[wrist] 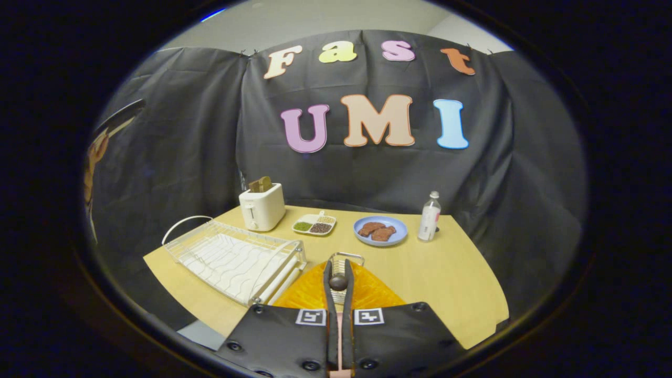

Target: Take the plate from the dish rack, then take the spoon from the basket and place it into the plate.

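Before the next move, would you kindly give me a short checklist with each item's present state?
1. Plate out of the rack: ok. The orange plate lies on the table beside the dish rack.
2. Spoon gripped: ok. The gripper has its fingers closed on the spoon.
3. Spoon over the plate: ok. It sits above the plate's middle.
4. Spoon clear of the basket: cannot tell. The wire basket stands just beyond the fingertips.
5. Spoon touching the plate: cannot tell.
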Demonstrator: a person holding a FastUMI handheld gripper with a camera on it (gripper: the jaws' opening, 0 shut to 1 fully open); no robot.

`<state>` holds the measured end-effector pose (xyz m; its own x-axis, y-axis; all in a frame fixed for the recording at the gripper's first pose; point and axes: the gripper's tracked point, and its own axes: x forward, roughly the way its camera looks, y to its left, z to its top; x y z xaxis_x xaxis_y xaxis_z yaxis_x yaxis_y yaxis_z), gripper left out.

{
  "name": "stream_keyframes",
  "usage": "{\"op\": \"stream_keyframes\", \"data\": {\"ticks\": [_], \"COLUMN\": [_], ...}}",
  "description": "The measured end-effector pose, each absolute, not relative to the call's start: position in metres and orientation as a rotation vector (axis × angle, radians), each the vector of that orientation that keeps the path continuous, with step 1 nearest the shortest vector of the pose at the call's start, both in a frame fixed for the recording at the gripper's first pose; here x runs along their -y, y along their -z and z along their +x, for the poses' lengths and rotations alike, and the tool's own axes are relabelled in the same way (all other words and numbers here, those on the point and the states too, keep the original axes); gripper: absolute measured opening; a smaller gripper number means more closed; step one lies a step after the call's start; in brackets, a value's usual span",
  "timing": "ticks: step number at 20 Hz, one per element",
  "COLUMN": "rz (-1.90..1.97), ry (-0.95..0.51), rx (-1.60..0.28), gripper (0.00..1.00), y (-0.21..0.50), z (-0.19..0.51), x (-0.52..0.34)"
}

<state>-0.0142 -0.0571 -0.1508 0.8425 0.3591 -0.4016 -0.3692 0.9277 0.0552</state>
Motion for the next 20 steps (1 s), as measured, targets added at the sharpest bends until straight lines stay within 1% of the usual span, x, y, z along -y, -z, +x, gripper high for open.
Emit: {"op": "stream_keyframes", "data": {"ticks": [3,11,20], "rz": [-0.006,0.037,0.065], "ry": [-0.386,-0.38,-0.439], "rx": [-0.422,-0.481,-0.557], "gripper": [0.05,0.06,0.06], "y": [0.152,0.183,0.226], "z": [-0.027,-0.056,-0.071], "x": [0.066,0.094,0.096]}}
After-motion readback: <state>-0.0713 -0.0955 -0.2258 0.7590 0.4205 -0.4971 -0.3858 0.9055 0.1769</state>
